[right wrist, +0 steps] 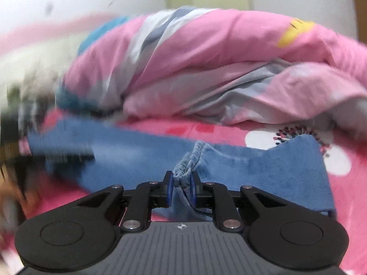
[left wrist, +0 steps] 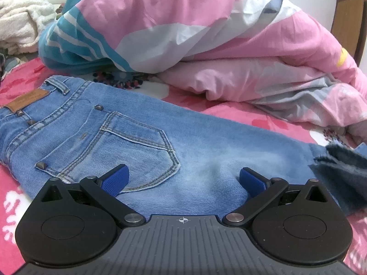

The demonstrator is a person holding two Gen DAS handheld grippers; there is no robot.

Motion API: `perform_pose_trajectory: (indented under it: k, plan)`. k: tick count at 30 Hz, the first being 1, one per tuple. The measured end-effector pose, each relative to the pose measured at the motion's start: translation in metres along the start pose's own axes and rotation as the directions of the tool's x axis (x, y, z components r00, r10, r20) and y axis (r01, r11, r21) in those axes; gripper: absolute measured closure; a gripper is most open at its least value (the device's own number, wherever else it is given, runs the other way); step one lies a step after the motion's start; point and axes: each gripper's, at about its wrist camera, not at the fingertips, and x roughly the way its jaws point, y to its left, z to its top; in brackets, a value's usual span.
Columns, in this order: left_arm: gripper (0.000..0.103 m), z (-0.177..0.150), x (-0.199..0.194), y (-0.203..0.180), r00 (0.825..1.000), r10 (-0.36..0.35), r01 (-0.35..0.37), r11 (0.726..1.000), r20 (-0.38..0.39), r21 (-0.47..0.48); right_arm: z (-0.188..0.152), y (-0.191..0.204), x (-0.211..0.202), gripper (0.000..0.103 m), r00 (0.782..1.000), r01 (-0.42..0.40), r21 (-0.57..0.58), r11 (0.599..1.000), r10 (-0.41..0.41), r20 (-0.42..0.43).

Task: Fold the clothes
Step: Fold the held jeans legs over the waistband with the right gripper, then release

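Left wrist view first: the left hand-held gripper (left wrist: 183,180) hangs low over the jeans (left wrist: 142,142), its blue pads (left wrist: 118,180) spread wide apart and nothing between them. The jeans lie flat on the pink flowered bed sheet (left wrist: 263,116), back side up, with the back pocket (left wrist: 140,151) just ahead of the left pad and the brown waistband patch (left wrist: 27,99) off to the far left. A frayed leg end (left wrist: 339,171) is turned up at the right edge. Behind, a rumpled pink, white and teal duvet (left wrist: 183,29) is heaped up, and a cream fleece blanket (left wrist: 20,27) sits at far left.

Over to the right wrist view, heavily blurred on its left side: the right hand-held gripper (right wrist: 181,184) has its pads pinching a bunched seam of the denim, raised off the sheet.
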Motion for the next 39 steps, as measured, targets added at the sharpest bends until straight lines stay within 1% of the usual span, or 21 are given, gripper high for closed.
perform_pose_trajectory:
  k: [2, 4, 7, 9, 12, 17, 21, 23, 25, 30, 35, 39]
  plan:
    - [0.0, 0.0, -0.001, 0.004, 1.0, -0.008, 0.009, 1.0, 0.01, -0.018, 0.014, 0.0, 0.003, 0.087, 0.998, -0.056, 0.071, 0.996, 0.054, 0.023]
    - [0.0, 0.0, -0.003, 0.009, 1.0, -0.018, 0.019, 0.999, 0.018, -0.037, 0.028, 0.0, 0.006, 0.088, 0.993, -0.113, 0.14, 0.984, 0.107, 0.049]
    - [0.0, 0.003, -0.01, 0.019, 0.999, -0.032, 0.034, 0.996, 0.028, -0.083, 0.048, 0.0, 0.011, 0.088, 0.979, -0.199, 0.239, 0.95, 0.18, 0.096]
    - [0.0, 0.005, -0.016, 0.026, 0.999, -0.041, 0.045, 0.993, 0.036, -0.112, 0.058, 0.006, 0.021, 0.088, 0.967, -0.252, 0.277, 0.927, 0.23, 0.112]
    - [0.0, 0.007, -0.022, 0.039, 0.998, -0.039, 0.045, 0.987, 0.042, -0.151, 0.072, 0.022, 0.038, 0.088, 0.944, -0.33, 0.318, 0.889, 0.301, 0.137]
    - [0.0, 0.01, -0.035, 0.058, 0.996, -0.058, 0.072, 0.974, 0.067, -0.217, 0.09, 0.065, 0.072, 0.088, 0.901, -0.433, 0.326, 0.84, 0.406, 0.15]
    - [0.0, 0.012, -0.049, 0.065, 0.995, -0.03, 0.048, 0.979, 0.091, -0.199, 0.099, 0.103, 0.103, 0.088, 0.862, -0.505, 0.322, 0.801, 0.484, 0.15]
    - [0.0, 0.012, -0.056, 0.068, 0.995, -0.014, 0.033, 0.982, 0.1, -0.184, 0.1, 0.12, 0.118, 0.088, 0.849, -0.525, 0.315, 0.791, 0.51, 0.135]
    - [0.0, 0.01, -0.06, 0.074, 0.996, 0.004, 0.011, 0.985, 0.087, -0.174, 0.101, 0.139, 0.133, 0.088, 0.832, -0.549, 0.306, 0.778, 0.543, 0.113]
    - [0.0, 0.006, -0.079, 0.091, 0.994, 0.043, -0.029, 0.99, 0.099, -0.14, 0.099, 0.181, 0.173, 0.088, 0.808, -0.573, 0.298, 0.763, 0.587, 0.053]
    - [0.0, 0.001, -0.098, 0.107, 0.991, 0.077, -0.065, 0.992, 0.112, -0.108, 0.095, 0.212, 0.205, 0.088, 0.808, -0.565, 0.303, 0.767, 0.589, 0.013]
    - [0.0, -0.002, -0.103, 0.116, 0.99, 0.092, -0.08, 0.991, 0.103, -0.112, 0.092, 0.23, 0.216, 0.088, 0.808, -0.564, 0.286, 0.774, 0.589, 0.0]
